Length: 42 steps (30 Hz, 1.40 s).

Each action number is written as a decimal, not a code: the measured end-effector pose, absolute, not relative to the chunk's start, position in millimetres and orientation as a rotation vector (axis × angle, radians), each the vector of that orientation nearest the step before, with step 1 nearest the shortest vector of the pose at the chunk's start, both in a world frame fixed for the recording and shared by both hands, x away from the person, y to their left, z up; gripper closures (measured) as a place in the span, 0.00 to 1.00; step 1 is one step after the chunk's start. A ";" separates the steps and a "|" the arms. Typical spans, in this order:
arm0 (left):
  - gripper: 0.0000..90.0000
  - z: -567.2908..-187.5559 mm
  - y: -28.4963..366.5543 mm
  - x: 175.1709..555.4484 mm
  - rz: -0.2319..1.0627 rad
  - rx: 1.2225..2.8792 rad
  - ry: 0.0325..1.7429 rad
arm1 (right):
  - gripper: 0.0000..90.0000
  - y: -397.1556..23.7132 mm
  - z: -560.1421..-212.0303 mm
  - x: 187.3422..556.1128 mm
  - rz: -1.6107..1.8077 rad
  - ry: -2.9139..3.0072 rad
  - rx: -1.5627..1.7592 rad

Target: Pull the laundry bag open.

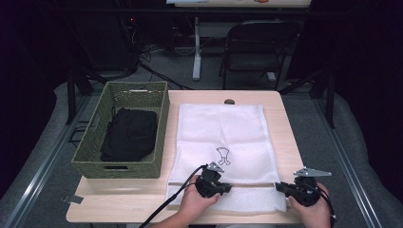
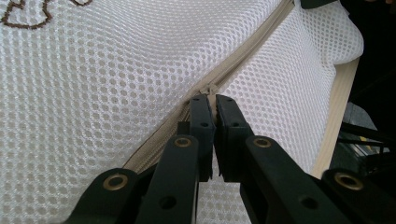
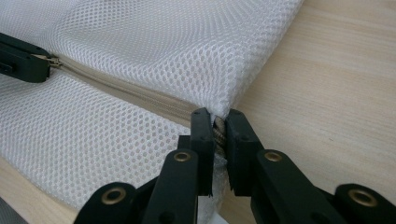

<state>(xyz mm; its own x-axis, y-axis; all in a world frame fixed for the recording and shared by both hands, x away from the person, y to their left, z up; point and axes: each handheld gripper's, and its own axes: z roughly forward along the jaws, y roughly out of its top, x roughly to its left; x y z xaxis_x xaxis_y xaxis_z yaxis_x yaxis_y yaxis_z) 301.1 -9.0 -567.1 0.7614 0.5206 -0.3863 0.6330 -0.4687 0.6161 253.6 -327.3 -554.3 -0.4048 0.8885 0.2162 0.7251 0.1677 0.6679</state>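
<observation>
A: Two claws sit at the near edge of the table (image 1: 285, 142), one in each of your hands. Your left claw (image 2: 211, 100) has its jaws together, pinched on the zipper pull (image 2: 208, 88) of the white mesh bag (image 1: 221, 137).

B: And where is that pull along the zipper?

A: In the high view your left claw (image 1: 227, 188) sits on the beige zipper (image 1: 252, 183), left of the middle of the bag's width. From the right claw's own view the left claw shows at the far left, its tip against the small metal pull.

B: What about my right claw?

A: Your right claw (image 3: 219, 122) is clamped on the right end of the zipper, just where the bag's corner meets the bare wood. A bit of zipper tape shows between its jaws. In the high view it rests at the bag's right edge (image 1: 280, 186).

B: How does the bag lie?

A: Flat on the table, stretching away from you, with the zipper running across near your end. A small brown drawing (image 1: 223, 156) is stitched just beyond the zipper.

B: Anything farther off?

A: To the left of the bag stands a green woven basket (image 1: 159, 114) with a black cloth (image 1: 129, 135) inside. Past the table, on the floor, stands a dark folding chair (image 1: 254, 45).
</observation>
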 end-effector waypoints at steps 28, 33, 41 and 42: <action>0.97 -564.6 20.2 298.4 -0.149 2.183 0.891 | 0.92 -325.8 -553.9 253.0 1.065 2.225 1.562; 0.97 -564.0 21.8 298.6 -0.149 2.184 0.889 | 0.92 -325.6 -553.7 252.9 1.066 2.230 1.557; 0.97 -564.5 26.9 299.0 -0.134 2.182 0.908 | 0.92 -325.1 -553.5 252.5 1.042 2.223 1.553; 0.97 -564.5 26.9 299.0 -0.134 2.182 0.908 | 0.92 -325.1 -553.5 252.5 1.042 2.223 1.553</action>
<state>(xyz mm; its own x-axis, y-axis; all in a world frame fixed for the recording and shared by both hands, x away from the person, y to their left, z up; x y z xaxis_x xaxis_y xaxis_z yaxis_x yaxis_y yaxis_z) 299.0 26.9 -564.5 0.7424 0.5667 -0.3574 0.6457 -0.4627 0.6075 252.5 -325.1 -553.5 -0.4083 0.8909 0.1991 0.7228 0.1823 0.6666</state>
